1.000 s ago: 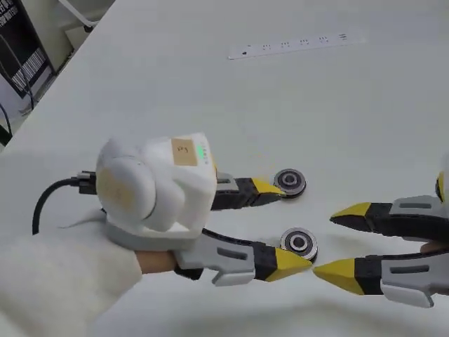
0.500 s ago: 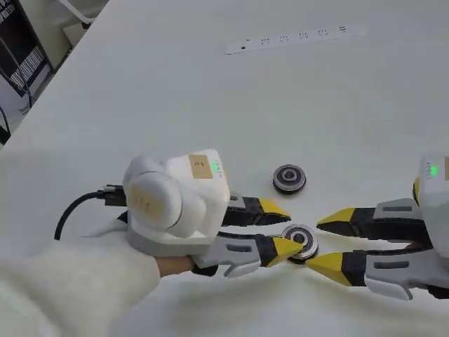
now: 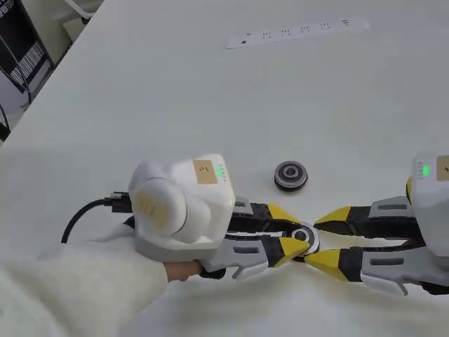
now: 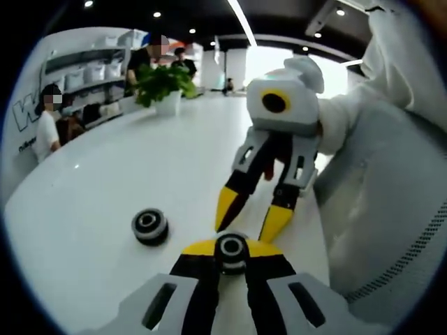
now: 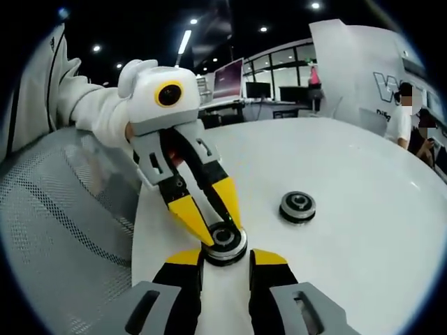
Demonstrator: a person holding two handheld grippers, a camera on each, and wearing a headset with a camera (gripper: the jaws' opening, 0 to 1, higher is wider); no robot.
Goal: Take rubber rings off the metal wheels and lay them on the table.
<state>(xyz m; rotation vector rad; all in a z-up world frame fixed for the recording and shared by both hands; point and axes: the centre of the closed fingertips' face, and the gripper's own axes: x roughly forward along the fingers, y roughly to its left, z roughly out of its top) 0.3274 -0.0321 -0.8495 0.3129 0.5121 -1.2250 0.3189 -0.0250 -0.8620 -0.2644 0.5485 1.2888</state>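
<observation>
While left tongs (image 3: 297,232) clamp the near wheel (image 3: 304,236), right tongs (image 3: 313,240) stand apart around it; another wheel (image 3: 290,175) lies near.

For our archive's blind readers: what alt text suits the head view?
Two handheld grippers meet tip to tip at a ringed metal wheel on a white table: the left gripper grips it, the right gripper stands open beside it. A second wheel lies apart.
</observation>
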